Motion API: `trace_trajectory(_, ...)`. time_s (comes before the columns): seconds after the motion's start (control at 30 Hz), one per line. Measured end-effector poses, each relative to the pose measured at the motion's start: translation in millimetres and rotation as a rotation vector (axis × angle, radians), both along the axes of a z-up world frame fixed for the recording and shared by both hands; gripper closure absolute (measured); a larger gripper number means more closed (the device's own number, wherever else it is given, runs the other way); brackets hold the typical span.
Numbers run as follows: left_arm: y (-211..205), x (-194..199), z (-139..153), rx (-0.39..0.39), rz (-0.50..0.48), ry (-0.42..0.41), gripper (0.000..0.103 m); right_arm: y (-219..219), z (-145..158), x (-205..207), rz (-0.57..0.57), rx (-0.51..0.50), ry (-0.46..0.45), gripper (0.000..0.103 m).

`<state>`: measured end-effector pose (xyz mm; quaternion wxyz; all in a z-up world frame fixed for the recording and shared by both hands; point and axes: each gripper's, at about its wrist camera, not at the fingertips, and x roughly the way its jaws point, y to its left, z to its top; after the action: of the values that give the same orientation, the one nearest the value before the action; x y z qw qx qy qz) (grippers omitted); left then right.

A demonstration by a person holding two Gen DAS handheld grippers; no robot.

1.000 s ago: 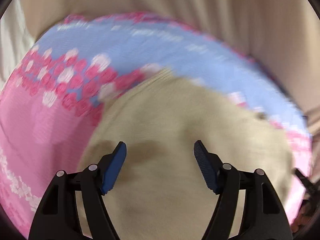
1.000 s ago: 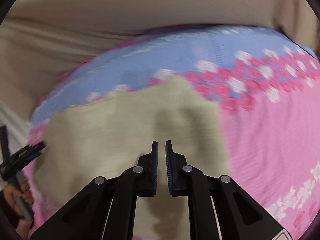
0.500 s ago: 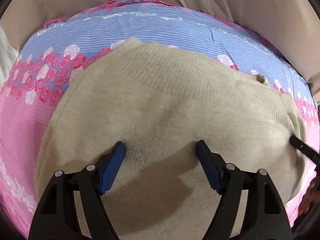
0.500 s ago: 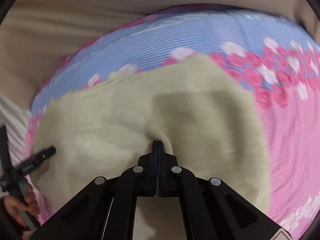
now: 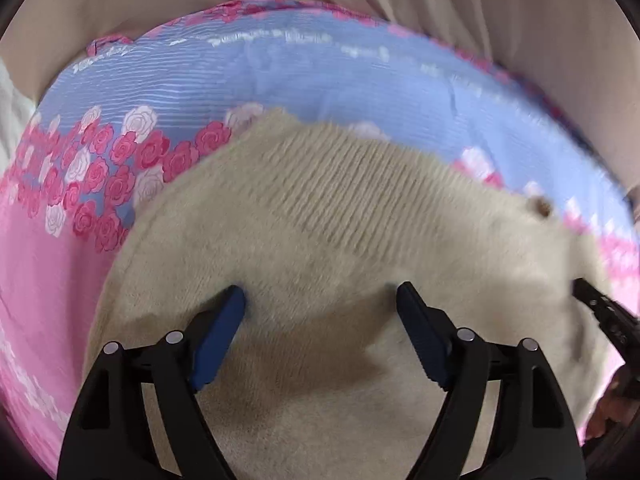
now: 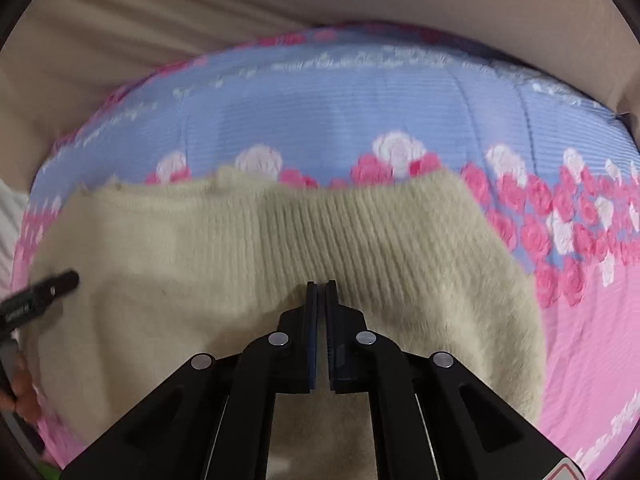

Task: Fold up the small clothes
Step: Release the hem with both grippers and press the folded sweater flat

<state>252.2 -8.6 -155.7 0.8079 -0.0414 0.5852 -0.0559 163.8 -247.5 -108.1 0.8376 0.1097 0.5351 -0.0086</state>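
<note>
A fuzzy cream knit sweater lies on a pink and blue rose-print bedspread. Its ribbed hem faces away from me. My left gripper is open, its blue pads resting down on the sweater with the fabric between them. In the right wrist view the same sweater fills the middle. My right gripper is shut, its tips against the sweater just below the ribbed band; whether it pinches fabric is hidden. The right gripper's tip shows at the right edge of the left view; the left gripper shows at the left edge of the right view.
Beige curtain or wall fabric rises behind the bed. The bedspread spreads pink to the sides of the sweater. A hand holds the left gripper at the right view's left edge.
Both grippers came down onto the sweater. The right gripper closed from a small gap to shut against the fabric. The left gripper stayed open.
</note>
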Motion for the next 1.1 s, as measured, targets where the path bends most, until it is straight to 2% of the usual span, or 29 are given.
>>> trace_trajectory(0.03, 4, -1, 7, -0.041, 0.016, -0.012, 0.027, 10, 10, 0, 0.037, 0.039, -0.03, 0.099)
trace_trajectory(0.1, 4, 0, 9, -0.069, 0.03, -0.012, 0.027, 30, 11, 4, 0.106, 0.092, -0.013, 0.099)
trace_trajectory(0.17, -3, 9, -5, -0.035, 0.017, 0.013, 0.027, 55, 2, 6, 0.178, 0.118, 0.015, 0.099)
trace_trajectory(0.23, -11, 15, -12, 0.023, -0.004, -0.006, 0.021, 74, -20, 16, 0.242, 0.082, 0.063, 0.099)
trace_trajectory(0.27, -14, 17, -13, 0.042, -0.015, -0.01, 0.02, 69, -26, 20, 0.231, 0.09, 0.055, 0.103)
trace_trajectory(0.3, -15, 19, -13, 0.056, -0.019, -0.011, 0.02, 55, -26, 25, 0.183, 0.143, 0.043, 0.103)
trace_trajectory(0.37, -10, 19, -4, 0.012, 0.005, -0.013, 0.025, 28, -16, 32, 0.067, 0.14, 0.04, 0.103)
trace_trajectory(0.4, -4, 19, 4, -0.023, 0.018, -0.036, 0.024, 21, -9, 31, 0.05, 0.124, 0.012, 0.103)
trace_trajectory(0.43, 0, 20, 8, -0.024, 0.022, -0.057, 0.024, 15, -1, 31, 0.055, 0.111, -0.01, 0.097)
trace_trajectory(0.47, 0, 24, 6, -0.01, 0.02, -0.063, 0.024, 12, -1, 30, 0.072, 0.11, -0.003, 0.097)
trace_trajectory(0.53, -1, 34, -9, 0.01, 0.008, -0.023, 0.024, 6, -18, 38, 0.116, 0.058, 0.055, 0.098)
trace_trajectory(0.57, -3, 38, -15, 0.022, -0.001, -0.021, 0.022, -3, -25, 41, 0.122, 0.055, 0.052, 0.103)
trace_trajectory(0.6, -7, 41, -16, 0.046, -0.013, -0.034, 0.022, -11, -25, 43, 0.095, 0.093, 0.039, 0.103)
trace_trajectory(0.63, -10, 44, -15, 0.065, -0.019, -0.028, 0.022, -18, -18, 44, 0.038, 0.074, 0.035, 0.103)
trace_trajectory(0.67, -9, 43, -10, 0.046, -0.007, -0.025, 0.023, -25, -7, 40, -0.001, 0.035, 0.01, 0.1)
trace_trajectory(0.7, -7, 42, -5, 0.013, 0.005, -0.037, 0.023, -25, 3, 35, -0.008, 0.024, -0.022, 0.092)
trace_trajectory(0.73, -1, 38, 5, -0.031, 0.019, -0.06, 0.023, -25, 14, 27, 0.008, 0.033, -0.049, 0.089)
trace_trajectory(0.8, 4, 30, 15, -0.063, 0.033, -0.08, 0.023, -9, 22, 14, 0.085, 0.071, -0.056, 0.089)
trace_trajectory(0.9, 7, 12, 13, -0.115, 0.038, -0.053, 0.023, 30, 13, 2, 0.224, 0.045, -0.033, 0.089)
trace_trajectory(1.0, 2, -5, 2, -0.124, 0.027, -0.002, 0.023, 61, -9, 2, 0.288, 0.003, 0.01, 0.088)
trace_trajectory(1.07, -3, -18, -3, -0.098, 0.01, -0.002, 0.022, 67, -16, 2, 0.295, -0.005, 0.014, 0.089)
trace_trajectory(1.1, -6, -22, -4, -0.069, -0.012, -0.016, 0.022, 64, -19, 4, 0.293, 0.0, 0.012, 0.095)
